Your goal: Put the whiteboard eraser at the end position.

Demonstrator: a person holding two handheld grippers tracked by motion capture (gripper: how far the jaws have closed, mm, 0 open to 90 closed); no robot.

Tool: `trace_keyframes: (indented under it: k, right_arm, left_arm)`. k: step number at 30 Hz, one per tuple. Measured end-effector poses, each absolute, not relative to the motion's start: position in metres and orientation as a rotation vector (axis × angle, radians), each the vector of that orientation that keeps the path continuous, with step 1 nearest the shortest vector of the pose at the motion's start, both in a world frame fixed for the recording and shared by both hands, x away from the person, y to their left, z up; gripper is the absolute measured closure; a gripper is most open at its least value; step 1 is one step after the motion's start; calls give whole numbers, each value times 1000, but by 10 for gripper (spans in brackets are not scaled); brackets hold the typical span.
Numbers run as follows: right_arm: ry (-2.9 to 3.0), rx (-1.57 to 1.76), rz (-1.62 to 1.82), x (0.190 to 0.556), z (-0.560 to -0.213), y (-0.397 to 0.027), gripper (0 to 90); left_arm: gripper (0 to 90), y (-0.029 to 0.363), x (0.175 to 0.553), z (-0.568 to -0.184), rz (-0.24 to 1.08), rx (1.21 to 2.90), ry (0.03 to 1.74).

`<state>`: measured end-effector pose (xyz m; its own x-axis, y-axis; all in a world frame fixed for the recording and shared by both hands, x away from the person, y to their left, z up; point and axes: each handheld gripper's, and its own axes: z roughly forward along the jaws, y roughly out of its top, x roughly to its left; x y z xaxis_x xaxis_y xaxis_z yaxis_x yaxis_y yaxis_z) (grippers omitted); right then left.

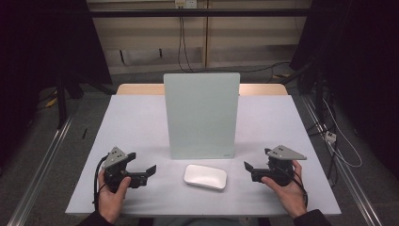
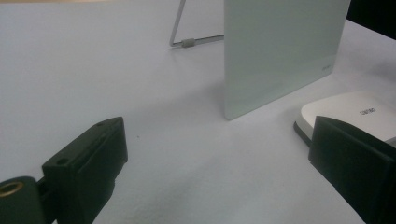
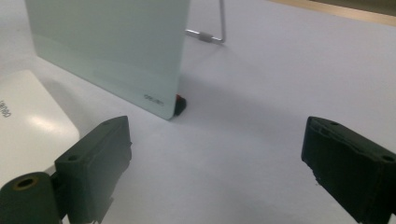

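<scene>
Both your left gripper (image 1: 151, 169) and right gripper (image 1: 246, 166) gape wide, empty; the white eraser (image 1: 205, 176) at lower centre looks light, rigid and slick, so pinch its long sides.

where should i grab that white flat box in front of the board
Probably across the white box's short width: it lies flat, low and rounded, between both open grippers. Come down from above with the right gripper, jaws over its long edges, clear of the upright board.
</scene>
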<state>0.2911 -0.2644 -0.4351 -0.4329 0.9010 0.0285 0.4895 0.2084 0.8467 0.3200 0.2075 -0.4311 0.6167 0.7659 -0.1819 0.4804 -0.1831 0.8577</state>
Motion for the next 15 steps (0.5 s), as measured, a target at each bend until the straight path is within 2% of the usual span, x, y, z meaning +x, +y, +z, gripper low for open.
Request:
trace_keyframes:
  k: [15]
  right_arm:
    - [1951, 1334, 1166, 284, -436, -277, 84]
  left_arm:
    - [46, 208, 320, -431, 365, 1837, 1006]
